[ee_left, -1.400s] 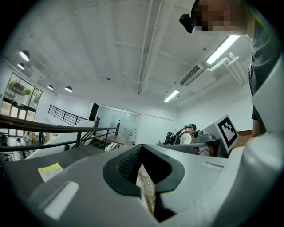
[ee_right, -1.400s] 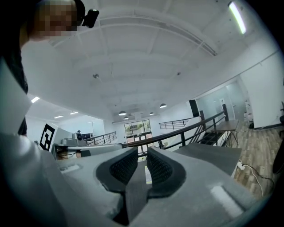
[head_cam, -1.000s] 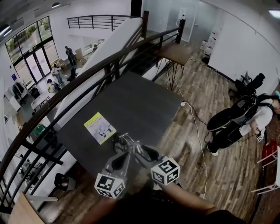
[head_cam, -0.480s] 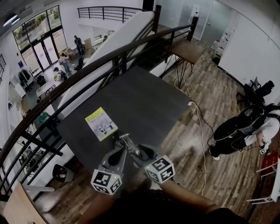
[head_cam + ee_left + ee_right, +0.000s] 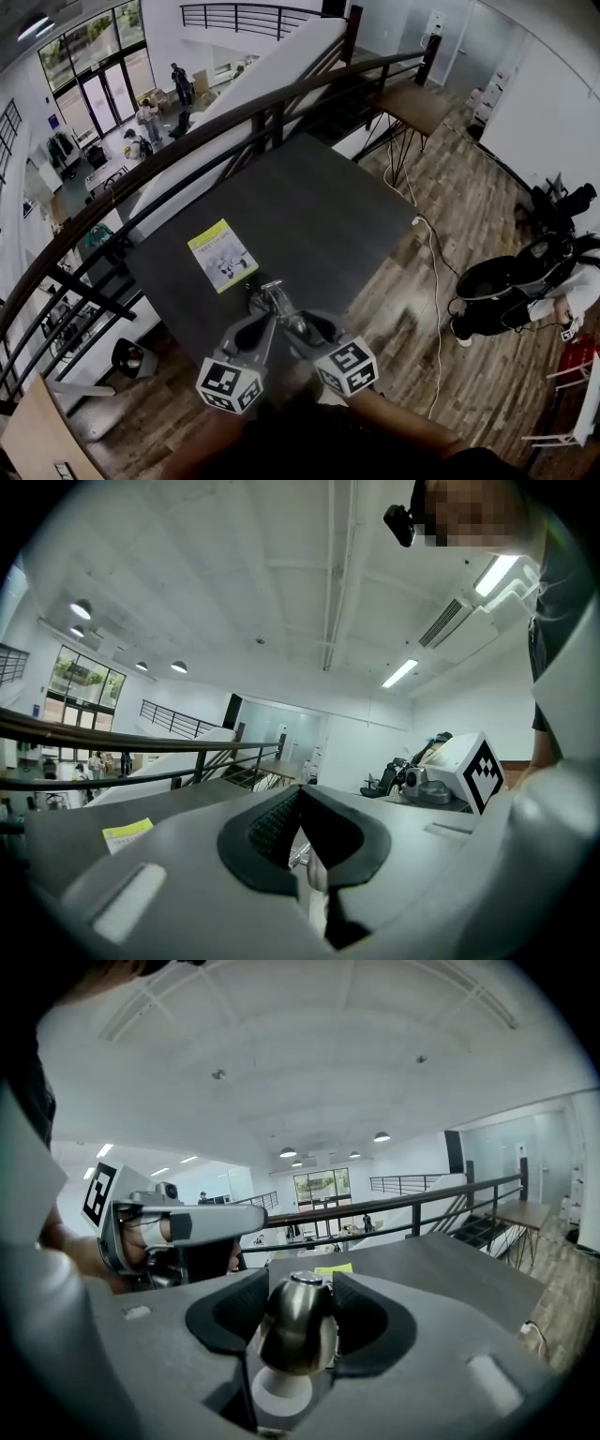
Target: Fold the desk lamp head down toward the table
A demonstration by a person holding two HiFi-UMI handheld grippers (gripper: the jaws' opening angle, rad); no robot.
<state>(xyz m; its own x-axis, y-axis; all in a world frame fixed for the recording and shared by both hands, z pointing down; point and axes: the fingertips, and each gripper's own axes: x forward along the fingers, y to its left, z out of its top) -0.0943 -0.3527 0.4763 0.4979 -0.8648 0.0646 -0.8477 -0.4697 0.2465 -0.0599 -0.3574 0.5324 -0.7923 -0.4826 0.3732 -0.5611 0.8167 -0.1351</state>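
A small silver desk lamp [image 5: 272, 298] stands near the front edge of the dark table [image 5: 309, 216]. In the right gripper view its rounded metal head [image 5: 298, 1326] fills the gap between the pads of my right gripper [image 5: 298, 1312], which are closing on it and touch both sides. My left gripper [image 5: 302, 841] points level, its jaws nearly together on a thin silver lamp arm [image 5: 300, 857]. In the head view the left gripper [image 5: 255, 325] and right gripper [image 5: 309, 325] meet at the lamp from the near side.
A yellow booklet [image 5: 222, 255] lies on the table just beyond the lamp, to its left. A dark railing [image 5: 187, 141] runs along the table's far side. A white cable [image 5: 433, 281] trails over the wooden floor to the right, where a person [image 5: 525, 281] bends over.
Both grippers have sunk a little toward the table while staying at the lamp. The head view has shifted, so the table and booklet now sit slightly higher.
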